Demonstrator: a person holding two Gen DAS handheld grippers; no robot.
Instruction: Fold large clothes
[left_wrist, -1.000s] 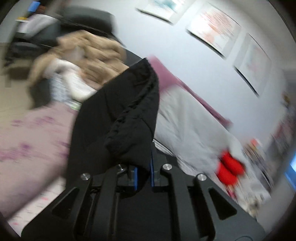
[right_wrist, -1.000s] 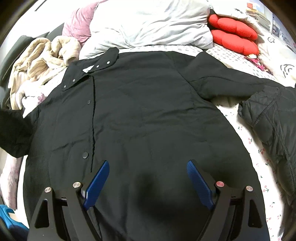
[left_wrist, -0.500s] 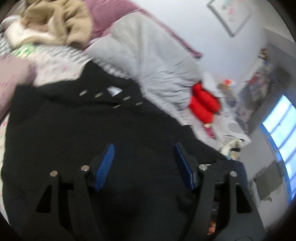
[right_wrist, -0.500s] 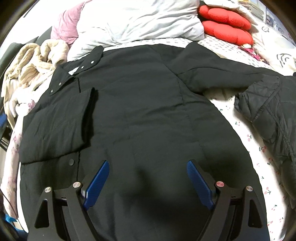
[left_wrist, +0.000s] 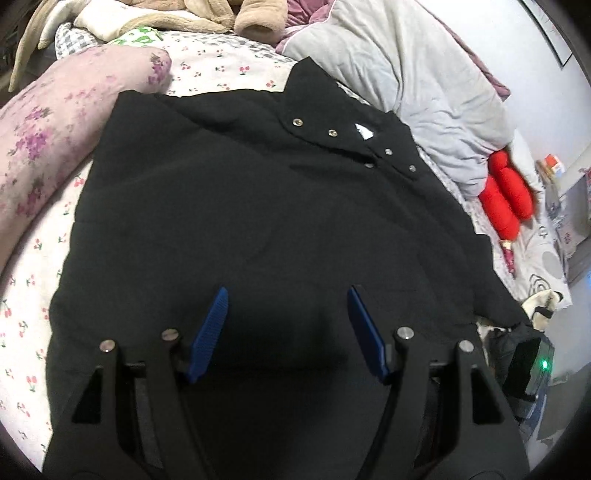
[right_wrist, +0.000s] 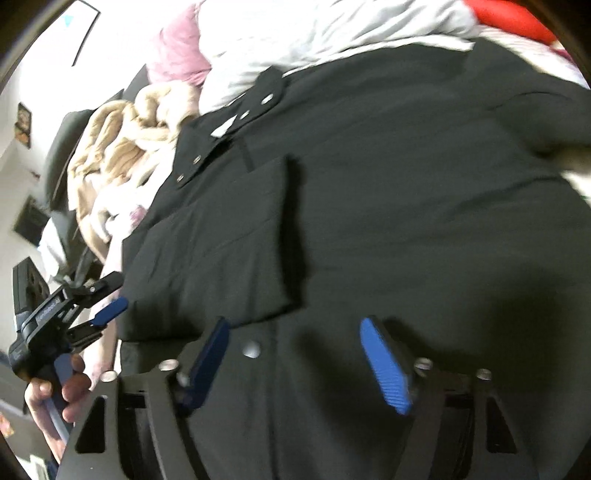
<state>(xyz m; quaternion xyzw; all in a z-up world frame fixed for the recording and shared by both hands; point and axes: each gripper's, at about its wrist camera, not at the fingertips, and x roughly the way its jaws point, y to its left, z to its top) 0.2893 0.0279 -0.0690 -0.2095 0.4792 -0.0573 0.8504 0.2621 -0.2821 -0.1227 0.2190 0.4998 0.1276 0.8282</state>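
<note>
Black padded snap-front jacket (left_wrist: 266, 206) lies flat on the bed, collar away, under both grippers; left gripper (left_wrist: 288, 325) and right gripper (right_wrist: 299, 354) hover wide open, holding nothing, the unfolded sleeve lying to the right.

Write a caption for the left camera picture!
Open left tool hovers over a black coat spread on the bed.

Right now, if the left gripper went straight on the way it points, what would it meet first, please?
Probably the black jacket: the open left gripper points at its body, with nothing visible between them. How far off the cloth lies is unclear.
</note>
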